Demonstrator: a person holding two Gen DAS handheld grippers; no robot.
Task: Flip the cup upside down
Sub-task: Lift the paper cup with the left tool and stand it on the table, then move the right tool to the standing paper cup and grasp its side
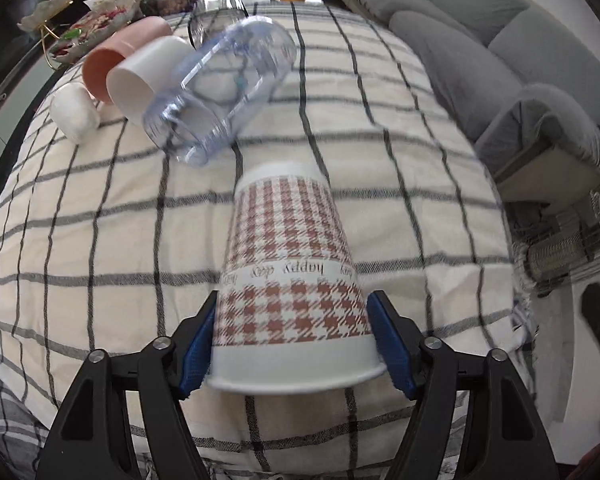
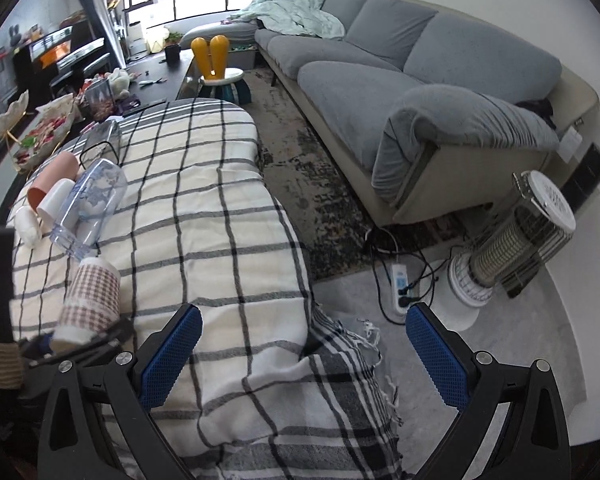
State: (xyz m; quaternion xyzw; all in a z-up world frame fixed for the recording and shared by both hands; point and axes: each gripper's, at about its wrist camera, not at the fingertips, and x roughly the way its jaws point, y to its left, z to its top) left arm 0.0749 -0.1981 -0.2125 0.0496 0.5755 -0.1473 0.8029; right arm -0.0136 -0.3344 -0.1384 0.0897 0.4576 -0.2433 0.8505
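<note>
Left wrist view looks down on the left tongs (image 1: 292, 344), whose blue pads press on either side of a paper cup (image 1: 288, 276) with a brown houndstooth print. The cup is gripped near its wide rim, which faces the camera, while its narrow base points away; the lettering on its band reads upside down. It tilts a little and sits just above the checked cloth (image 1: 380, 140) that covers the tabletop; whether the rim touches the cloth I cannot tell.

Just beyond the paper cup's base lies a clear plastic jar (image 1: 224, 88) on its side, its mouth toward the cup. Past the jar, further from the paper cup, a white cup (image 1: 144, 80) and a pink cup (image 1: 116, 60) lie on their sides next to each other, and a small white mug (image 1: 74, 110) sits beside them.

Right wrist view shows the right tongs (image 2: 304, 356) spread wide with nothing between the pads, held over the fringed edge of the cloth, well apart from the paper cup, which appears far to one side in the other tongs. A grey sofa (image 2: 400, 80) stands across the room from the paper cup, and a round heater (image 2: 516, 240) sits on the floor near the sofa's end.
</note>
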